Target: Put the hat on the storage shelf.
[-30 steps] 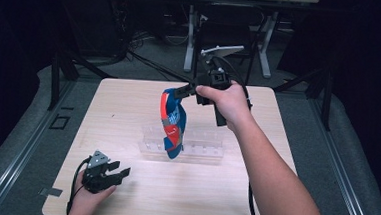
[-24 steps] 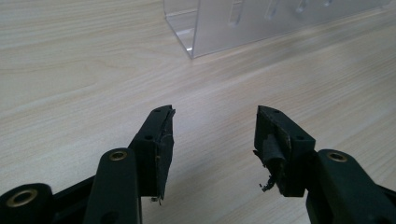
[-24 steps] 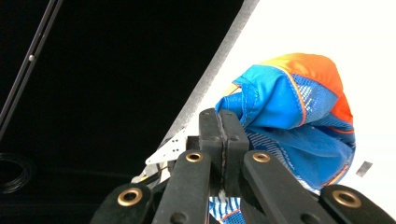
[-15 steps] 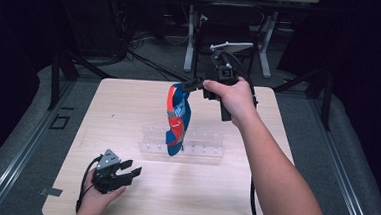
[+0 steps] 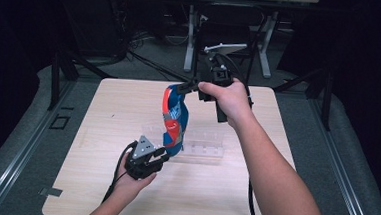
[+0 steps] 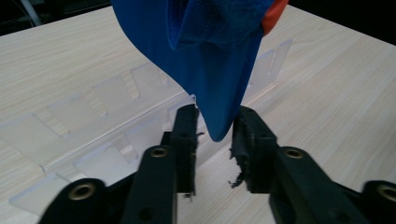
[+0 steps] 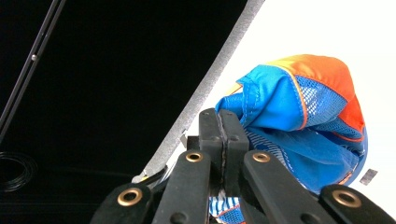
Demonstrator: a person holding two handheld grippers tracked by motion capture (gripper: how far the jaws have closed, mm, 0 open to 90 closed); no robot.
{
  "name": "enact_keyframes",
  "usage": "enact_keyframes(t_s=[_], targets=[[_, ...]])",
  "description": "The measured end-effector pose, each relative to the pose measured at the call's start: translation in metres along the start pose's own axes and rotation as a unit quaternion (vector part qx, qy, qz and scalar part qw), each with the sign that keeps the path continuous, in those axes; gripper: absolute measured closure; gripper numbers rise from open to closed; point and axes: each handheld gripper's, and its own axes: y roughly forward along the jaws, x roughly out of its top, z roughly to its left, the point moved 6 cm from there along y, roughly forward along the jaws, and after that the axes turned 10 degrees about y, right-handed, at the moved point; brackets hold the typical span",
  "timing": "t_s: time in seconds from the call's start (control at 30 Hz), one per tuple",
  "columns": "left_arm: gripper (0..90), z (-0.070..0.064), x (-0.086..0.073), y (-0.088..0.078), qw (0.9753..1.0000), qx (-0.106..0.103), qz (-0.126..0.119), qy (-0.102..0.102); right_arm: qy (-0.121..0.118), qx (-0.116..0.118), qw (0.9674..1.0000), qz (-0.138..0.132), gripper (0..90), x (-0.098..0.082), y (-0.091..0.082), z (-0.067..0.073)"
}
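Observation:
A blue and orange garment hangs in the air over the wooden table. My right gripper is shut on its top edge, and in the right gripper view the jaws are pressed together on the blue and orange cloth. My left gripper is low over the table beneath the garment's hanging end. In the left gripper view its jaws stand open with the blue tip of the cloth dangling between them. A clear plastic rack lies on the table behind the garment.
The clear rack has several upright dividers and lies just beyond my left gripper. Dark floor, table legs and cables lie past the table's far edge. A small tape mark sits on the floor off the table's left front corner.
My left gripper has moved from the table's left front up and right to the garment's lower end. My right gripper has carried the garment a little right and higher.

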Motion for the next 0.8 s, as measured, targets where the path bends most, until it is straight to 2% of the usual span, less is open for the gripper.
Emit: enact_keyframes(t_s=[0.1, 0.2, 0.33, 0.47, 0.8], targets=[[84.0, -0.001, 0.001, 0.005, 1.0000, 0.007, 0.004, 0.002, -0.003, 0.002, 1.0000, 0.001, 90.0, -0.002, 0.000, 0.000], [85.9, -0.004, 0.001, 0.011, 0.9999, 0.007, 0.007, 0.008, -0.003, 0.003, 1.0000, 0.003, 90.0, -0.004, 0.002, 0.001], [87.0, -0.007, 0.002, 0.020, 0.9996, 0.020, 0.013, 0.015, -0.005, 0.003, 1.0000, 0.008, 90.0, -0.007, 0.005, 0.001], [87.5, -0.007, 0.002, 0.027, 0.9995, 0.026, 0.013, 0.014, -0.007, 0.000, 0.9999, 0.011, 90.0, -0.009, 0.006, 0.000], [87.7, -0.010, -0.010, 0.039, 0.9992, 0.023, 0.030, 0.013, 0.013, -0.015, 0.9998, 0.008, 90.0, -0.013, -0.001, -0.026]])
